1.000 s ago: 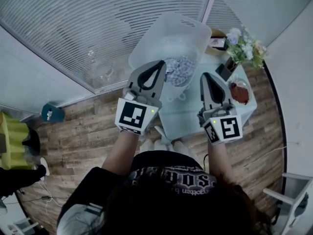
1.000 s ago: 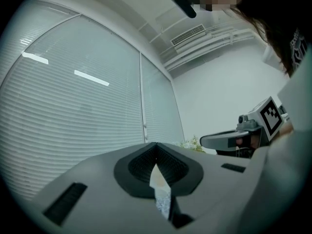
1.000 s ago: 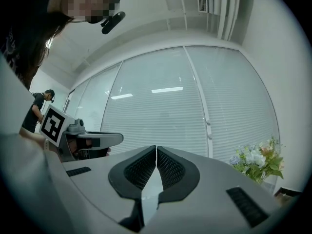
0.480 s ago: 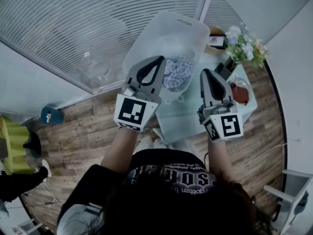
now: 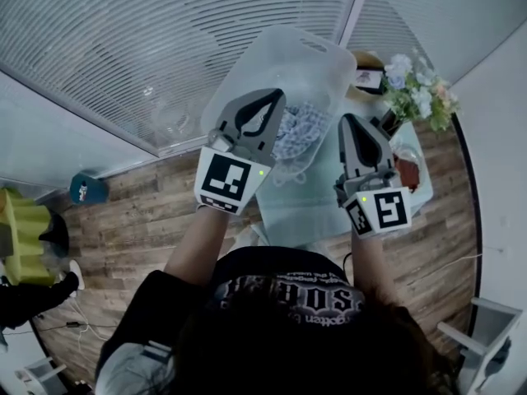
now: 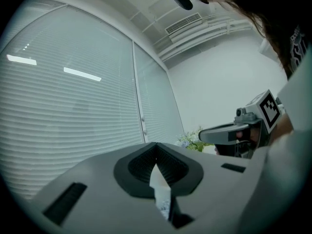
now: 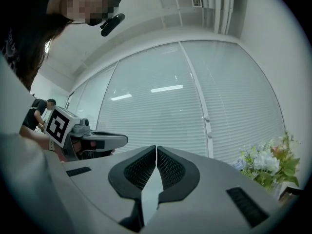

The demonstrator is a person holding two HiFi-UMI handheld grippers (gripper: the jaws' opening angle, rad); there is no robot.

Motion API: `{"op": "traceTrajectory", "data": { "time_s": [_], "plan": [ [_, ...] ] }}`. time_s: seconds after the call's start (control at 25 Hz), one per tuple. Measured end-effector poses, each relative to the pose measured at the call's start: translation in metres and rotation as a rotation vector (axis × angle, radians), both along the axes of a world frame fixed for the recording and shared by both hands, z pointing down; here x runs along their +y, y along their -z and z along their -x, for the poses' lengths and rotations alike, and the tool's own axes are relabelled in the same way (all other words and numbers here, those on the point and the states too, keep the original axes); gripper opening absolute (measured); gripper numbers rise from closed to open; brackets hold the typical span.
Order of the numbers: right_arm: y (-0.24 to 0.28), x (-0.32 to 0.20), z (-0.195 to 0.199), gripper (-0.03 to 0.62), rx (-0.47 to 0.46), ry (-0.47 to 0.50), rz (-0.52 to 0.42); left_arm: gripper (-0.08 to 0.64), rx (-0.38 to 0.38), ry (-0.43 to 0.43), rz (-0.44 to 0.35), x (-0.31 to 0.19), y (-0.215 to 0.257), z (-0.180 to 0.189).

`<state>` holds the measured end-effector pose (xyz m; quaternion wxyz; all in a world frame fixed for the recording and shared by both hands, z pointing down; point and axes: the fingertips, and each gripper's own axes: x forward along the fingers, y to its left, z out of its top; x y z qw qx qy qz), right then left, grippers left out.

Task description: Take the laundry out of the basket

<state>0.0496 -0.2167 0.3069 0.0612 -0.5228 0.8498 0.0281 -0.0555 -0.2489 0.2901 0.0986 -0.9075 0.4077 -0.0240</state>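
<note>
Left gripper (image 5: 274, 97) and right gripper (image 5: 354, 122) had edged forward toward clear plastic basket (image 5: 323, 46) since earlier frame. Both held level, jaws pressed together, nothing between. Left hovered over near rim, right over table (image 5: 300, 208) beside it. Patterned laundry (image 5: 300, 130) lay inside basket, untouched. Judged an approach, with tongs not yet spread for a grab.

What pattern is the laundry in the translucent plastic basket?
Blue-and-white patterned cloth, best in head view.

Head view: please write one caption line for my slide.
Left tool and right tool, both shut, held near laundry in clear basket.
</note>
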Motion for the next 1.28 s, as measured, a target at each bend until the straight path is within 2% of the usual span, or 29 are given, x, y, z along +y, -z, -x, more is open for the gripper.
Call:
{"op": "traceTrajectory", "data": {
  "time_s": [0.2, 0.36, 0.6, 0.84, 1.0, 1.12, 1.28],
  "plan": [
    [-0.001, -0.013, -0.01, 0.031, -0.002, 0.005, 0.01, -0.002, -0.066, -0.063, 0.014, -0.012, -0.009, -0.018],
    [-0.004, -0.022, -0.017, 0.031, -0.005, 0.012, 0.021, -0.002, -0.165, -0.115, 0.02, -0.022, -0.022, -0.027],
    [-0.013, -0.033, -0.026, 0.031, 0.0, 0.026, 0.051, -0.003, -0.266, -0.235, 0.076, -0.033, -0.041, -0.039],
    [-0.017, -0.041, -0.035, 0.031, -0.01, 0.031, 0.063, -0.002, -0.474, -0.375, 0.054, -0.034, -0.067, -0.051],
    [-0.02, -0.046, -0.037, 0.031, -0.012, 0.037, 0.072, -0.002, -0.569, -0.482, 0.091, -0.036, -0.087, -0.056],
    [-0.026, -0.049, -0.038, 0.031, -0.021, 0.044, 0.086, -0.002, -0.651, -0.523, 0.121, -0.038, -0.108, -0.059],
    [-0.029, -0.053, -0.043, 0.031, -0.031, 0.043, 0.091, -0.001, -0.661, -0.566, 0.149, -0.039, -0.127, -0.065]
  ]
}}
